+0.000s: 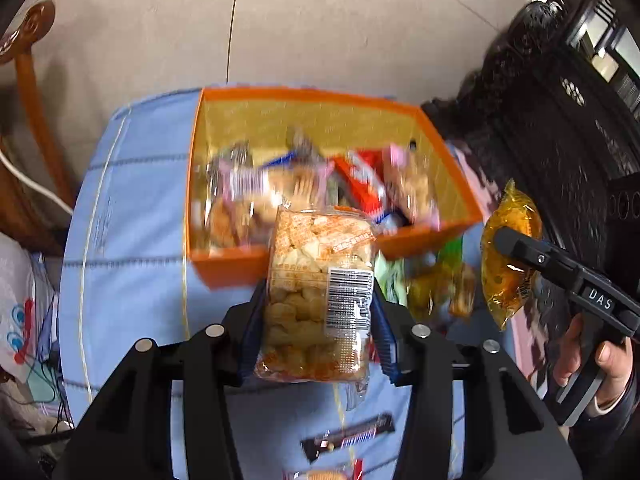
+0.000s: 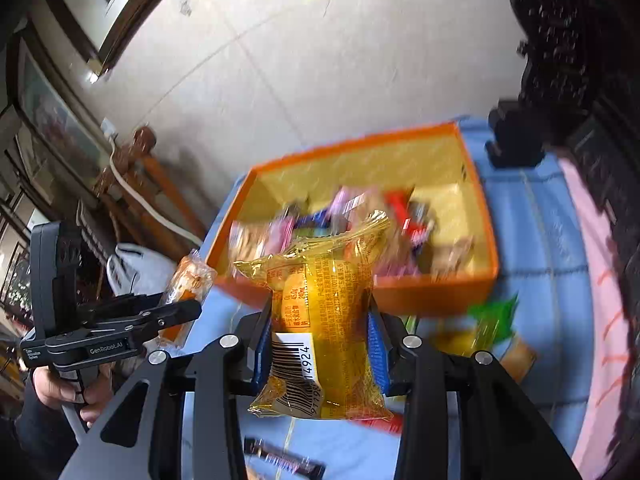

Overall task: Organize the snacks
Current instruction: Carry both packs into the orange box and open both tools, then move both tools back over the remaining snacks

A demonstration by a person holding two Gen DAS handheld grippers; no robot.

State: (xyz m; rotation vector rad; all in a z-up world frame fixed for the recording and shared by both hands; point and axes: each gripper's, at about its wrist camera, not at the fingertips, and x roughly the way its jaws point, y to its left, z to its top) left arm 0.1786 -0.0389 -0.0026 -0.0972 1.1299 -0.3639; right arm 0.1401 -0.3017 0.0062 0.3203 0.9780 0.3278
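1. Left gripper (image 1: 318, 312): its blue pads (image 1: 251, 332) are closed on the lower half of a clear puff bag (image 1: 320, 292). The bag stands up out of the jaws, in the air just short of the orange box (image 1: 224, 268). The film is slick and the top half is free, so I judge that a quick swing could make it slide out or flop sideways and land on the blue cloth (image 1: 128, 208) short of the box.

2. Box: it sits on the cloth, already holding a blurred heap of packets (image 1: 304, 184) towards its near-left side. A bag let go low over the near wall may catch the rim or perch on the heap and tip back out.

3. Loose snacks (image 1: 436, 284) lie on the cloth just in front of the box, and a dark bar (image 1: 348, 434) lies nearer, below the gripper. A low pass could knock them about.

4. Right gripper (image 2: 320, 344): closed across the middle of a yellow packet (image 2: 320, 320), which is pinched in at the waist and held in the air short of the box. The squeeze could crush whatever is inside or burst the seal.

5. Both grippers face the same near side of the box, close together. Going in at once risks a clash of tools or bags.
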